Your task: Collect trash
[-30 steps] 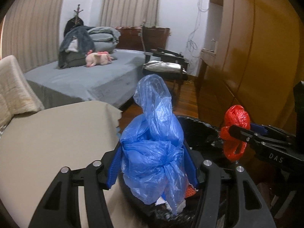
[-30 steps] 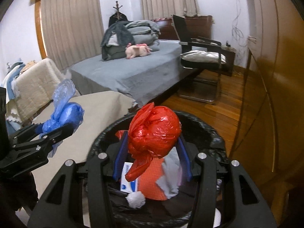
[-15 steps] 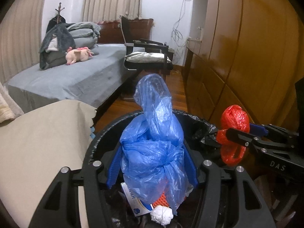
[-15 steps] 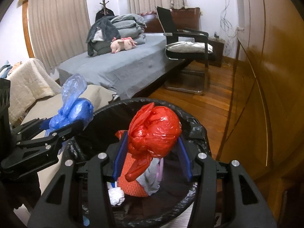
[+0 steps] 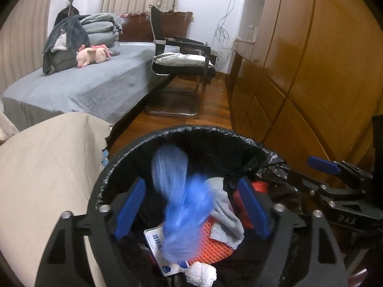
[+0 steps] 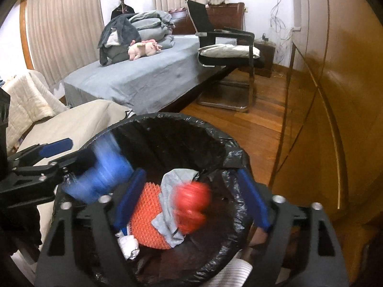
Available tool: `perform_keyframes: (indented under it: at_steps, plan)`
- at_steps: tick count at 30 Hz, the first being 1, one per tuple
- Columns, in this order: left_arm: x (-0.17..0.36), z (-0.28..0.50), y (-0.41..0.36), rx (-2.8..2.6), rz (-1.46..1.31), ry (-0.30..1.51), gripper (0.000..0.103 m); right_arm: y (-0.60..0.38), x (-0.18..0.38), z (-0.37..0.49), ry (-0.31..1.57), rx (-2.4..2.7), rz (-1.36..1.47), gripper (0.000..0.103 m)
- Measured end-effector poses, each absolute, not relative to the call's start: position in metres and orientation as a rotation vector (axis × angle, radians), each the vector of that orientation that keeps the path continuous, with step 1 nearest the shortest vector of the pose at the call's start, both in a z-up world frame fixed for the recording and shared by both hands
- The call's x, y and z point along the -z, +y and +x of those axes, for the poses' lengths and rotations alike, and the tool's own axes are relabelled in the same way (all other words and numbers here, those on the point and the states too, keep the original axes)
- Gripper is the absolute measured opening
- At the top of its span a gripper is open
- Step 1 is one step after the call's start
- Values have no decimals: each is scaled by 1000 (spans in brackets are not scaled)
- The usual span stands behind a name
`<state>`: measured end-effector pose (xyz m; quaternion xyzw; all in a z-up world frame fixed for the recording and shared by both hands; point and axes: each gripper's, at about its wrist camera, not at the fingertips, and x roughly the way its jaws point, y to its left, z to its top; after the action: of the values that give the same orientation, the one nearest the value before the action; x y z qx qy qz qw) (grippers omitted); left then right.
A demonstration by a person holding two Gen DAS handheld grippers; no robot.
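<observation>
Both tongs, left and right, gape empty; blue bag and red bag look light, soft; pinch knots.

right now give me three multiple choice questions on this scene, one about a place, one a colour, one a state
1. Where is the blurred blue plastic bag?
A. on the bed
B. over the open black-lined trash bin, between the left gripper's fingers
C. on the chair seat

2. What colour is the bag in front of the right gripper?
A. red
B. green
C. white

3. How do the two grippers stand?
A. both clamped on bags
B. left open, right clamped
C. both open, touching no bag

Answers:
1 B, the left wrist view shows the blue bag smeared by motion above the rubbish in the bin.
2 A, the red plastic bag shows blurred in the right wrist view.
3 C, in each view the blue pads stand wide apart, clear of the bag between them.
</observation>
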<state>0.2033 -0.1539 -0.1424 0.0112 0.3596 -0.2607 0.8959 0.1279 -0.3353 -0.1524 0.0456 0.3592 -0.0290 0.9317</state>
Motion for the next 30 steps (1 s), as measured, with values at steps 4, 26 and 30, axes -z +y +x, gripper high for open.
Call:
perform_keyframes:
  at_steps: [4,26,30]
  plan:
    - [133,201,-144,535,8,734,88,-336,146,123,726,58,100,93]
    - [55,137,-54,337,-22,639,97,-258,63,89,646,-128,120,98]
    - [48,122,-42,307,-26,636,97,-246,54,82,639,-145,124,98]
